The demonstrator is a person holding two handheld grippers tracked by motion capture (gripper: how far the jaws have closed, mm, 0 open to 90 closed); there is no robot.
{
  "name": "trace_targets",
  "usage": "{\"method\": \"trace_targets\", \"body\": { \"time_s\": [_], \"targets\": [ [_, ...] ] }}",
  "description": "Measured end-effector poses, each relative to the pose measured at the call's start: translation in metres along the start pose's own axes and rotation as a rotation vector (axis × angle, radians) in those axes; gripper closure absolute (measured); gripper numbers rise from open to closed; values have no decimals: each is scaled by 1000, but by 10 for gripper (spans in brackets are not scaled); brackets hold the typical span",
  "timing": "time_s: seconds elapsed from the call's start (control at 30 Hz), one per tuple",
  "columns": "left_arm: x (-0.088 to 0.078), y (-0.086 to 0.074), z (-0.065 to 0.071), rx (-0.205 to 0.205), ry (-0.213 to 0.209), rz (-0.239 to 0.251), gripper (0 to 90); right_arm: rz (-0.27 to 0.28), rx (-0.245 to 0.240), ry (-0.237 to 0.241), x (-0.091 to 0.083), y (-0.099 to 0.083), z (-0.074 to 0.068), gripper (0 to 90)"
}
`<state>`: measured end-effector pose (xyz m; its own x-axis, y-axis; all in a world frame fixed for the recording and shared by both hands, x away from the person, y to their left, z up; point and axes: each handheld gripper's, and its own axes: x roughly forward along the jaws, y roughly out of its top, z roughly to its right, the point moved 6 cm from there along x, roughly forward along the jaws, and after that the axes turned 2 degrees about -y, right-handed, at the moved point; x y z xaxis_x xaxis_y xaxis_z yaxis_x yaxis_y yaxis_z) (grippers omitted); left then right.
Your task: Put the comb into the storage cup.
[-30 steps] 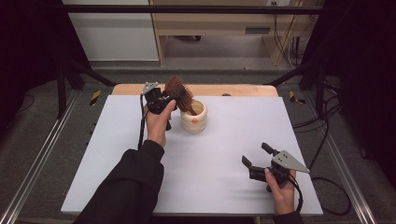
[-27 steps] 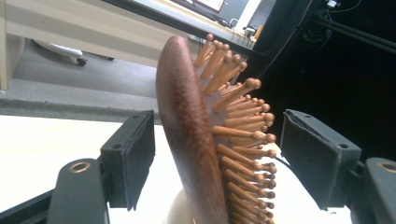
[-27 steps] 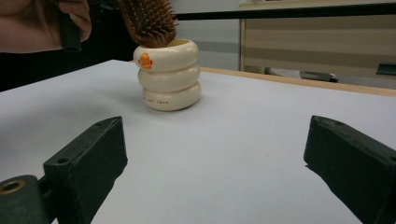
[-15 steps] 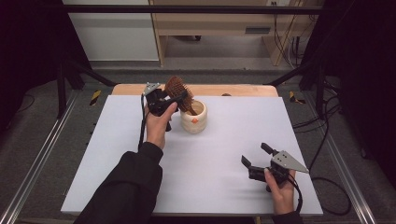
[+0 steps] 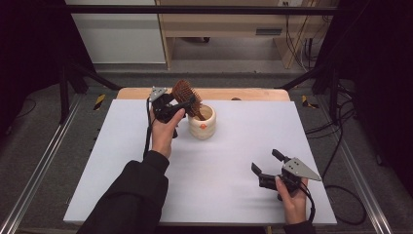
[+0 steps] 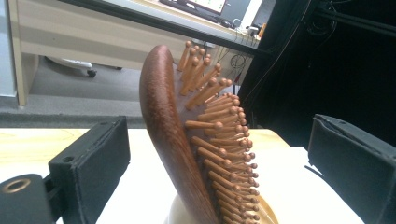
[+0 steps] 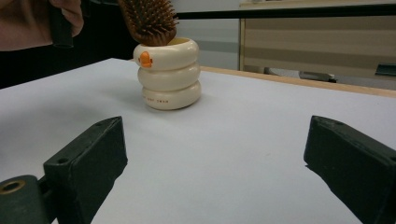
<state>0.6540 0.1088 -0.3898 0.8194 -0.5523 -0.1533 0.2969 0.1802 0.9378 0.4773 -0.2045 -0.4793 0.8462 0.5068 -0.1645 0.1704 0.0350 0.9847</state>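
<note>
Wooden hairbrush [image 6: 187, 154] stands handle-down in cream ribbed cup [image 5: 201, 122], its head between the left gripper [image 5: 181, 104] jaws, which have just been opening, pads clear. Right gripper [image 5: 267, 165] jaws apart, nothing between them, cup well ahead of it.

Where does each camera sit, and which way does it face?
High view: above the person's side, facing forward and down on the table; both forearms, left gripper, right gripper.
Left gripper view: on that gripper, facing the brush between open jaws.
Right gripper view: low, facing the cup.
All views share brush and cup.
</note>
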Motion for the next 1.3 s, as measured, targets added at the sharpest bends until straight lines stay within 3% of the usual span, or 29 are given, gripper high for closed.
{"method": "trace_targets", "body": {
  "time_s": [0.57, 0.93, 1.3],
  "targets": [
    [-18, -6, 1, 43, 10, -13, 49, -2, -2, 2, 0, 0, 0, 61],
    [-32, -10, 9, 105, 4, -32, 50, -3, -4, 0, 0, 0, 0, 59],
    [-45, -13, 10, 114, -1, -39, 50, -5, -7, 1, -1, 0, -1, 58]
  ]
}}
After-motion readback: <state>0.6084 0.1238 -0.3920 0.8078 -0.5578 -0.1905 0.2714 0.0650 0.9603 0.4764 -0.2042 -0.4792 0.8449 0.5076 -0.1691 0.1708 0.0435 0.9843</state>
